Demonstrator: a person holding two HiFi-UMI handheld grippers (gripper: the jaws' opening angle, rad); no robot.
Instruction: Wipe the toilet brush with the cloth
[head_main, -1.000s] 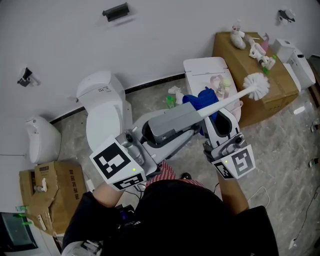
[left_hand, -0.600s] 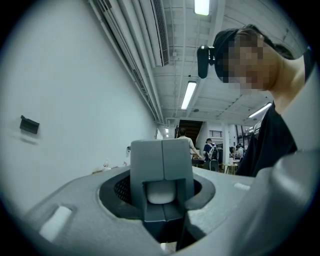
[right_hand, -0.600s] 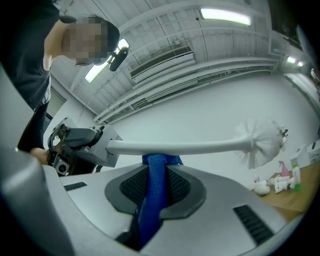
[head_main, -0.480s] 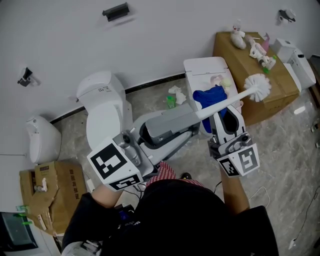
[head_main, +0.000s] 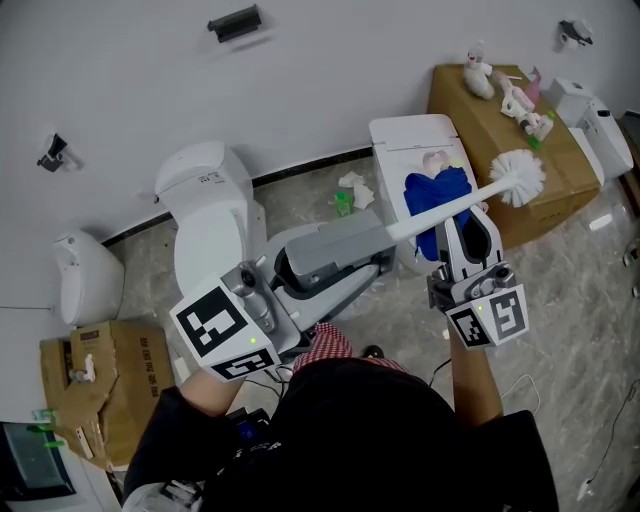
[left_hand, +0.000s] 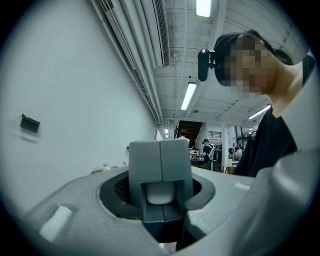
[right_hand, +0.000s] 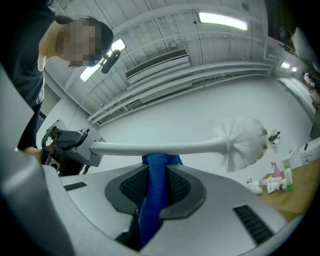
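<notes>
Hidden parts: the left gripper (left_hand: 160, 192) covers most of the grey square handle block (left_hand: 160, 160) of the white plastic toilet brush (right_hand: 165, 147); its fingers are closed on that block. The right gripper (right_hand: 156, 200) is clamped on the blue cloth (right_hand: 156, 182), whose lower end disappears between the fingers. The cloth touches the shaft's underside just ahead of the right fingers; whether it wraps around cannot be determined. The round white bristle head (right_hand: 243, 140) appears blurred, well beyond the right fingers, held in free air; in the head view it overlaps the brown cardboard box (head_main: 520, 130)
</notes>
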